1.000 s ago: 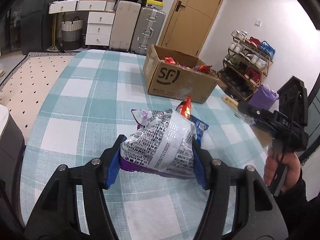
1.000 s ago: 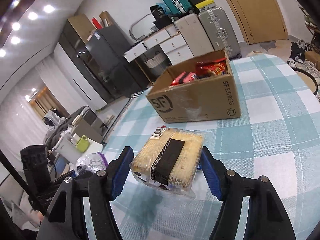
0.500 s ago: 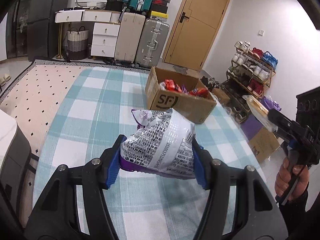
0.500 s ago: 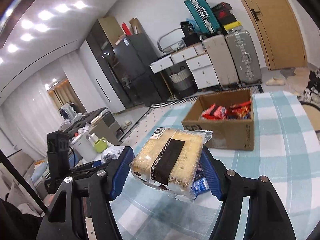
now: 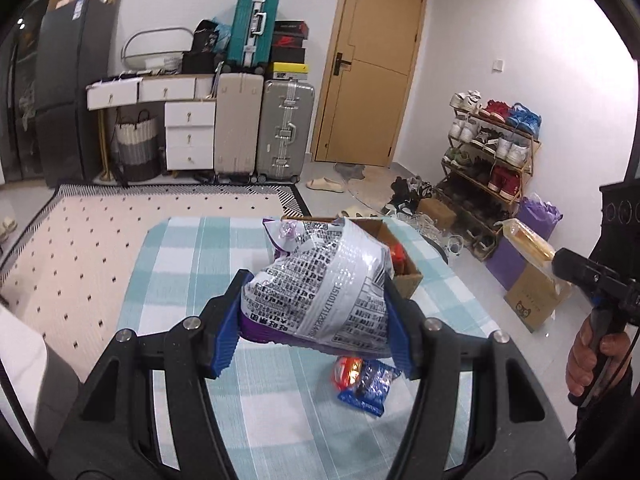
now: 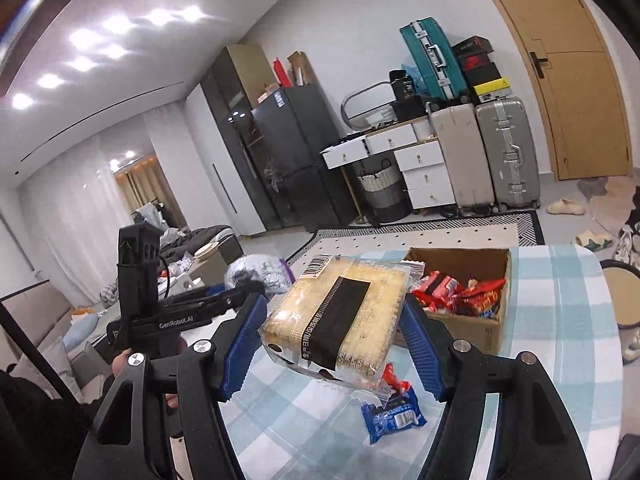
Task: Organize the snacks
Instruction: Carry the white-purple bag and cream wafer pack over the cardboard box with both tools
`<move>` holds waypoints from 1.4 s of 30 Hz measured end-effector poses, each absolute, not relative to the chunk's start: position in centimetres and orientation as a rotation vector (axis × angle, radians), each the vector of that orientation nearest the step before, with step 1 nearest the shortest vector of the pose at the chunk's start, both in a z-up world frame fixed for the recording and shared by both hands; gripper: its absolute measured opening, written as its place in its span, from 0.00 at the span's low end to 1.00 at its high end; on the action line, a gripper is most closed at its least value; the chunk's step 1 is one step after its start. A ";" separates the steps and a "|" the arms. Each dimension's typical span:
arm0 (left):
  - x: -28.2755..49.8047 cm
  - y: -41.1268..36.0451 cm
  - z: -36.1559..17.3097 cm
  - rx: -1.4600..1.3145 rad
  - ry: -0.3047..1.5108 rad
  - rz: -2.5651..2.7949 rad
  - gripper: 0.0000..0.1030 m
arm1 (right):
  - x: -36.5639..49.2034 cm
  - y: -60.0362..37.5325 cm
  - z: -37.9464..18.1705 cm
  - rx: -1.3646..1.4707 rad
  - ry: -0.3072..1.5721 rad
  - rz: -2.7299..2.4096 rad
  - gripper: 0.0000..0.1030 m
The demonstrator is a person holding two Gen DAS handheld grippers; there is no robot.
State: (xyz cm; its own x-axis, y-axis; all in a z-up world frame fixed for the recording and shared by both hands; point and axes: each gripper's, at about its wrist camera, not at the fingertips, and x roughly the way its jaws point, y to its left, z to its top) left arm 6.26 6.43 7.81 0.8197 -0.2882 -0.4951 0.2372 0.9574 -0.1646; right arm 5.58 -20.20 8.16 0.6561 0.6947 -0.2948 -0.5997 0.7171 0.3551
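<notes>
So the left gripper has its blue pads clamped on both sides of a puffy silver-and-purple snack bag, jaws about halfway apart, and the bag hangs in the air above the checked table instead of resting on it. Under the bag, near the middle of the tablecloth, there's a small red packet touching a blue packet, both lying flat. Behind the bag, toward the far right corner of the table, sits the open cardboard box, mostly hidden by the bag in the left wrist view. Over on the right, the right gripper is squeezing a clear-wrapped cracker pack with a black band across it, pads pressed on its two long sides, jaws around half open too, and that pack is also up off the table. From that camera the box is just behind and to the right of the pack, with red wrappers piled inside. A hand grips the right gripper's handle at the right edge of the left wrist view.
</notes>
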 end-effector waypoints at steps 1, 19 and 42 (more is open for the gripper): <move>6.6 6.2 8.2 -0.091 0.536 -0.283 0.57 | 6.0 -20.3 8.4 0.235 0.433 0.754 0.67; 19.0 2.0 10.7 -0.086 0.648 -0.332 0.57 | 17.2 -23.1 14.6 0.279 0.480 0.693 0.67; 36.1 -5.0 -0.8 -0.016 0.886 -0.384 0.57 | 33.5 -20.3 3.1 0.169 0.774 0.564 0.67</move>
